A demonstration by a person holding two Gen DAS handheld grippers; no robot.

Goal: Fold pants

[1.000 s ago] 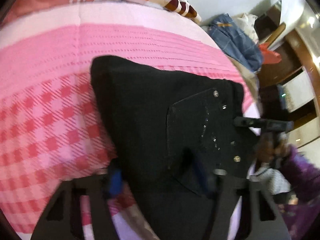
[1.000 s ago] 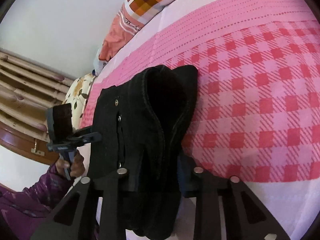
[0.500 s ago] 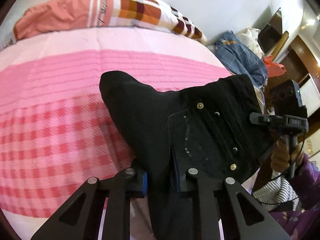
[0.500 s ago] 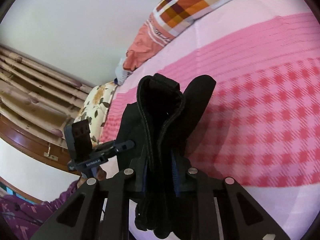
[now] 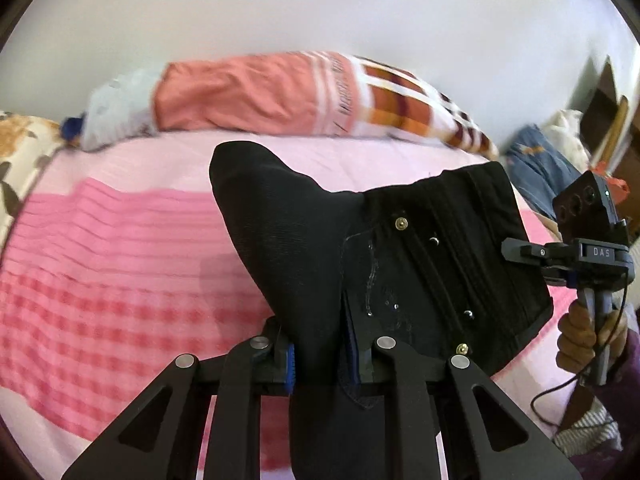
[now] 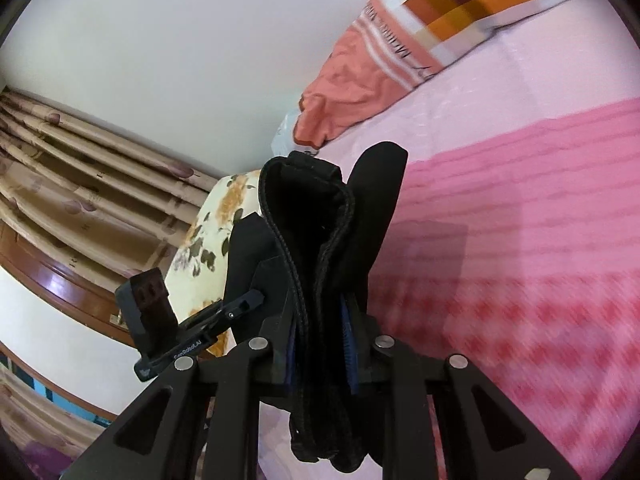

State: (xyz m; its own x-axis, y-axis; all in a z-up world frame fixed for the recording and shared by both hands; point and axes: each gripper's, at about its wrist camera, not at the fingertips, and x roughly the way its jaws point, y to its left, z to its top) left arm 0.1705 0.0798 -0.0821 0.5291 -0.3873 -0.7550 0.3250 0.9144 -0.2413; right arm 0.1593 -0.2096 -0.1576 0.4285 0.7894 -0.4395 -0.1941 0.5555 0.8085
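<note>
The left gripper point(image 5: 320, 356) sits nearest in its own view, its two blue-padded fingers point(image 5: 289, 364) pinched tight on a thick fold of the black pants point(image 5: 288, 248), which rise between them and spread out above the bed. The right gripper point(image 6: 320, 344) is likewise clamped closed on the pants point(image 6: 316, 248), gripping several stacked layers of a thick stitched band seen edge-on, with a bundle of cloth hanging below the fingers. Only the left wrist view shows the garment's broad face: a patch pocket with small studs point(image 5: 380, 280), brass rivets, and a pointed corner of cloth sticking up to the left. It also shows the other handheld gripper at the right edge, its handle held in the person's right hand point(image 5: 580, 340), its tip against the far edge of the pants. The right wrist view shows instead the left unit's camera block at lower left, beside the cloth. Beyond the pants lies the pink checked and striped bedspread point(image 5: 100, 280), blurred in both views. Further back rests an orange and plaid pillow point(image 5: 260, 96) against the white wall. The right wrist view alone shows beige curtains point(image 6: 80, 184) and a floral pillow point(image 6: 208, 240); the left alone shows a heap of blue denim point(image 5: 536, 164) past the bed.
</note>
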